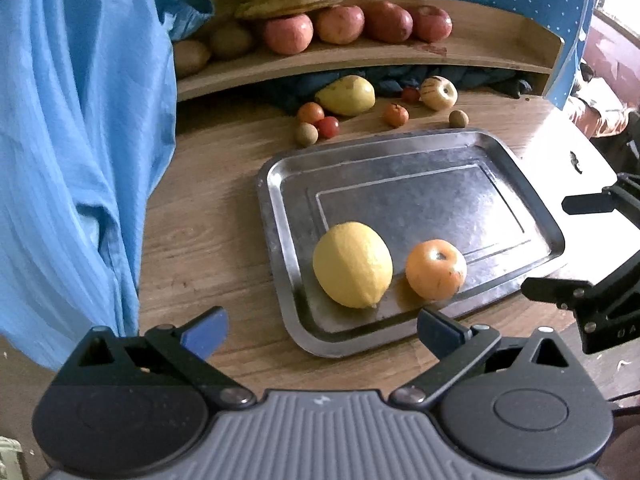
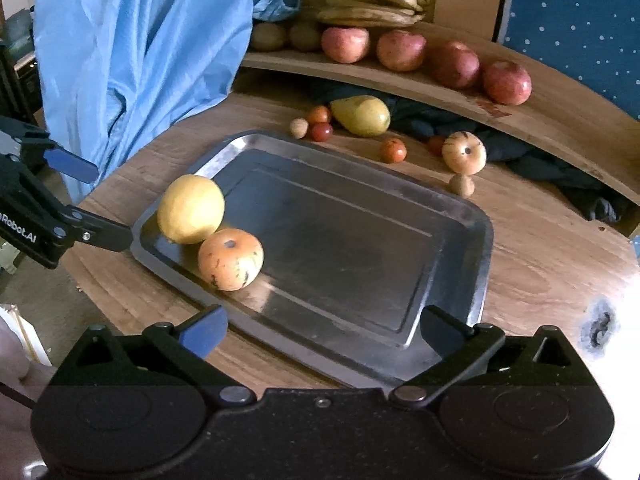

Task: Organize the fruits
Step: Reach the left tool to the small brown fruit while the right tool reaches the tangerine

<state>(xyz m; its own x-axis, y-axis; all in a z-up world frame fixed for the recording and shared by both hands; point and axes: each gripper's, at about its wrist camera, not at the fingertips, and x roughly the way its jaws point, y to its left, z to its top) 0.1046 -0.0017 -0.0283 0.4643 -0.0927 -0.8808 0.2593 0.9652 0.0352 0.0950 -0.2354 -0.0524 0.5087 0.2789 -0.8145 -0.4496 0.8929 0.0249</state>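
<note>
Left tool (image 1: 322, 330) and right tool (image 2: 322, 330), both spread and empty, hover near tray (image 1: 516, 168); next fruit, likely pear (image 2: 362, 115), wants a centred, gentle grip.

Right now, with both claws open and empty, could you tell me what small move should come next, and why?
Probably ease the right claw forward toward the pale striped apple. Only the lemon and the orange fruit lie on the metal tray; the apple sits loose on the table beyond its far edge.

Both wrist views near, facing tray (image 1: 280, 216) (image 2: 476, 240), probably from adjacent sides
</note>
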